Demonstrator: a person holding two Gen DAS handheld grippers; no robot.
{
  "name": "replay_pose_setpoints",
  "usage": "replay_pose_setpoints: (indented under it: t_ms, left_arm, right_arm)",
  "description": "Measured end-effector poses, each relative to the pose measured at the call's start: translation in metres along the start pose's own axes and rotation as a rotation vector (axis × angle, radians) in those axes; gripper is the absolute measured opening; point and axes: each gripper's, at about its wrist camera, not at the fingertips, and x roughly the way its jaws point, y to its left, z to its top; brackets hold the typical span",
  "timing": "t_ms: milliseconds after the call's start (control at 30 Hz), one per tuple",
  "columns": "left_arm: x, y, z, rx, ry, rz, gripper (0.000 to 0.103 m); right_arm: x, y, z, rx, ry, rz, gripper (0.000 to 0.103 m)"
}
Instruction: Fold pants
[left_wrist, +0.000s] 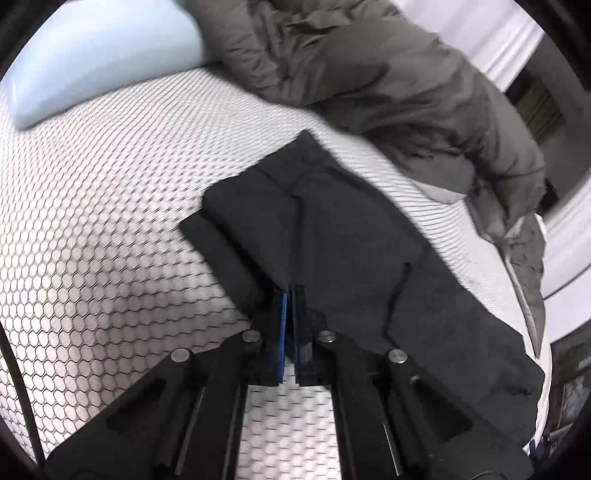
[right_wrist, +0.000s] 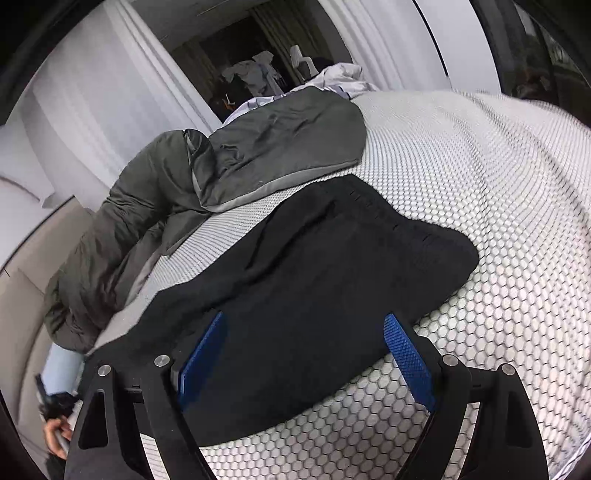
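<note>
Black linkage arms of the left gripper (left_wrist: 290, 291) are seen nearest, its blue pads pressed together and clenched on the near edge of the black pants (left_wrist: 332, 229), which are spread on the honeycomb-patterned mattress (left_wrist: 92, 229). An olive-grey jacket (left_wrist: 388, 81) is heaped beyond them, beside a pale blue pillow (left_wrist: 92, 51). Over the same pants (right_wrist: 314, 266), the right gripper (right_wrist: 306, 332) is held released, jaws wide apart.

We look past our right gripper (right_wrist: 303, 354), blue pads spread wide over black pants (right_wrist: 314, 258) on a honeycomb-patterned bed (right_wrist: 480, 184); a grey jacket (right_wrist: 258, 155), perhaps quilted, lies beyond.
</note>
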Motion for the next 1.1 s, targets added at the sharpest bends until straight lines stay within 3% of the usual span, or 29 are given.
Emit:
replay_pose_setpoints:
  t_ms: [200, 333, 400, 533, 600, 667, 733, 800, 867, 967, 1033, 1100]
  left_arm:
    - [-0.014, 0.010, -0.004, 0.004, -0.026, -0.015, 0.000]
    - [-0.046, 0.015, -0.005, 0.008, -0.077, -0.046, 0.000]
    - [-0.048, 0.013, 0.002, 0.031, -0.096, 0.002, 0.000]
    - [-0.018, 0.013, 0.018, 0.030, -0.012, 0.070, 0.001]
    - [-0.016, 0.022, 0.014, -0.016, 0.025, 0.051, 0.001]
    - [-0.024, 0.031, 0.007, -0.056, 0.036, -0.013, 0.009]
    - [-0.029, 0.040, -0.004, -0.092, 0.056, -0.073, 0.040]
    - [-0.025, 0.039, -0.013, -0.097, 0.073, -0.115, 0.048]
    - [-0.016, 0.032, -0.012, -0.079, 0.081, -0.127, 0.048]
    - [0.002, 0.022, -0.003, -0.133, 0.076, -0.168, 0.047]
    - [0.012, 0.019, 0.006, -0.177, 0.061, -0.175, 0.024]
    - [0.018, 0.019, 0.014, -0.227, 0.021, -0.150, 0.012]
  right_arm:
    - [0.008, 0.000, 0.005, 0.043, 0.012, 0.002, 0.088]
    - [0.006, 0.001, 0.007, 0.034, 0.010, 0.000, 0.088]
    - [0.007, 0.003, 0.007, 0.042, 0.009, 0.004, 0.088]
    - [0.009, 0.007, 0.006, 0.036, 0.016, 0.015, 0.088]
    - [0.009, 0.009, 0.006, 0.032, 0.022, 0.019, 0.088]
    - [0.008, 0.008, 0.006, 0.035, 0.019, 0.018, 0.088]
    - [0.007, 0.005, 0.006, 0.047, 0.018, 0.016, 0.088]
    - [0.007, 0.000, 0.007, 0.070, 0.020, 0.025, 0.088]
    - [0.009, -0.005, 0.007, 0.109, 0.032, 0.041, 0.088]
    - [0.009, -0.015, 0.008, 0.169, 0.055, 0.081, 0.088]
    - [0.004, -0.026, 0.010, 0.204, 0.058, 0.080, 0.088]
    - [-0.001, -0.045, 0.012, 0.243, 0.060, 0.065, 0.088]
